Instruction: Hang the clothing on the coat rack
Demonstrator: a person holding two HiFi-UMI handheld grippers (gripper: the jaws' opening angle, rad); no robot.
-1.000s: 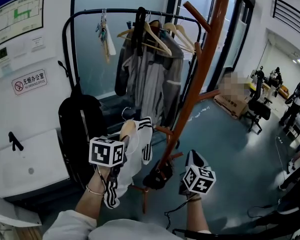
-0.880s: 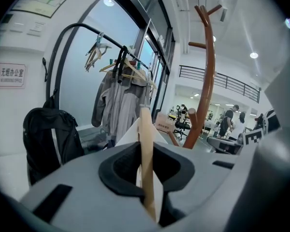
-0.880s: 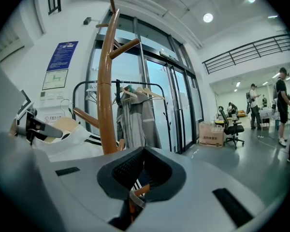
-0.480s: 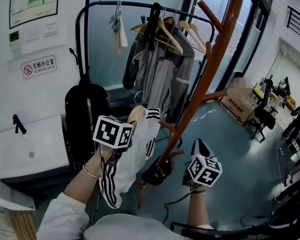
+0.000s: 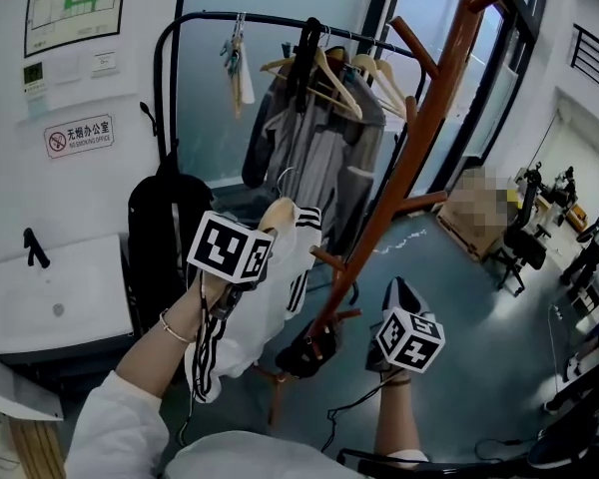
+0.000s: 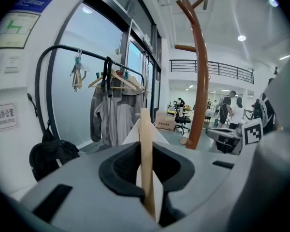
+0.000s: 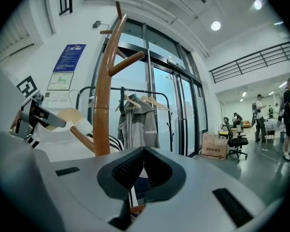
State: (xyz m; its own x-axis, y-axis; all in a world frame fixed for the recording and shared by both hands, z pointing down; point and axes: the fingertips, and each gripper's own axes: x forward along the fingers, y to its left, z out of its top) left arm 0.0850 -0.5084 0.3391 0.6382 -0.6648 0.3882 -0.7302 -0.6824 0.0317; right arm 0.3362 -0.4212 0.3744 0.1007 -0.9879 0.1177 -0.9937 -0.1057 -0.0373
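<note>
Beside the coat rack (image 5: 397, 168), a wooden hanger (image 6: 146, 129) bearing the white garment (image 5: 270, 302) is pinched by the left hand-held gripper (image 6: 145, 173), ready for hooking; the right hand-held gripper (image 7: 142, 151) is closed, empty.

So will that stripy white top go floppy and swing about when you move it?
Probably floppy: the white striped top droops in soft folds below the wooden hanger. It may swing too, since it just hangs from the hanger pinched in the left hand-held gripper.

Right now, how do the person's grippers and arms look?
The left gripper and right gripper: grey shells, black ribbed pads, a white cube with black square markers each. Black cable below the right one. White sleeves, thin bracelet on left wrist.
</note>
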